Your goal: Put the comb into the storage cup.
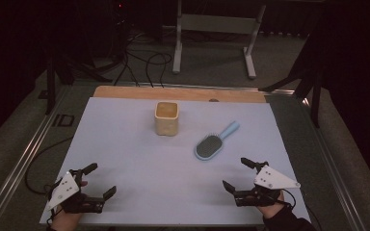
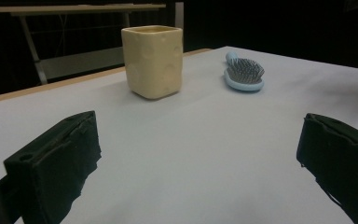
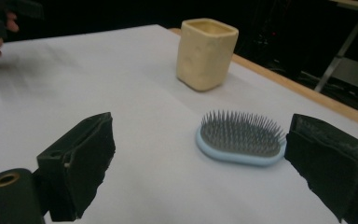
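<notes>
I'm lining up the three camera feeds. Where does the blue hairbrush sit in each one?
High view: hairbrush right of centre, bristles up, handle pointing away and right.
Left gripper view: hairbrush upper right, past the open jaws.
Right gripper view: hairbrush centre right, just ahead of the open jaws.
Shared landmark: the cream cup, standing upright, apart from the brush.
</notes>
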Tool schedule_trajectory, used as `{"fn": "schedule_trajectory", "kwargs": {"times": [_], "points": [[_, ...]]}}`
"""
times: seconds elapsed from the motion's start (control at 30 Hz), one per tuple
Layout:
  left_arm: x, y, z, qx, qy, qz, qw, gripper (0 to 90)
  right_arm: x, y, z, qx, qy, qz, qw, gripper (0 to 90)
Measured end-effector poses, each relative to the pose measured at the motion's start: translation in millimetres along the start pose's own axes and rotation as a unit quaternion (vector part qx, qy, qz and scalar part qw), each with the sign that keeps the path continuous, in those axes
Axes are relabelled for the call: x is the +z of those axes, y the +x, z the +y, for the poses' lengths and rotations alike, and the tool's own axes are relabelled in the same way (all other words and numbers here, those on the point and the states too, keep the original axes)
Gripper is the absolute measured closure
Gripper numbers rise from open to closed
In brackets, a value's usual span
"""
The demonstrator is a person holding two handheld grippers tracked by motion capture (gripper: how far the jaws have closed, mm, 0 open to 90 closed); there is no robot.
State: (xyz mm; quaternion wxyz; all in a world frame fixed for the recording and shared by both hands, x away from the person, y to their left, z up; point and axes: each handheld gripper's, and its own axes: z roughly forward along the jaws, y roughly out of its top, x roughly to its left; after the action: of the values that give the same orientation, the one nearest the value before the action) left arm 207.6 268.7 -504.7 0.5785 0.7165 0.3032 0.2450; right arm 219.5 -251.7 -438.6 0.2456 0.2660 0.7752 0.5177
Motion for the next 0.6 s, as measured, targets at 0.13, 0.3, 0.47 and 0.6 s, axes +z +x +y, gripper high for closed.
{"fn": "schedule_trajectory", "kwargs": {"times": [0.13,0.3,0.47,0.6], "points": [[0.2,-0.6,0.0,0.003,0.002,-0.002,1.0000,0.0,-0.7,-4.9,10.8,-0.011,-0.004,-0.005,0.9999,8.3],[-0.2,-0.1,0.0,0.001,0.000,-0.001,1.0000,0.0,1.7,-9.8,21.6,-0.020,-0.006,-0.005,0.9998,8.3],[0.0,-0.1,-0.1,0.000,0.000,-0.002,1.0000,0.0,3.7,-16.2,31.1,-0.028,-0.013,-0.009,0.9995,8.4],[-0.2,0.2,-0.1,0.000,0.000,-0.003,1.0000,0.0,5.7,-21.7,38.3,-0.031,-0.012,-0.010,0.9994,8.4]]}}
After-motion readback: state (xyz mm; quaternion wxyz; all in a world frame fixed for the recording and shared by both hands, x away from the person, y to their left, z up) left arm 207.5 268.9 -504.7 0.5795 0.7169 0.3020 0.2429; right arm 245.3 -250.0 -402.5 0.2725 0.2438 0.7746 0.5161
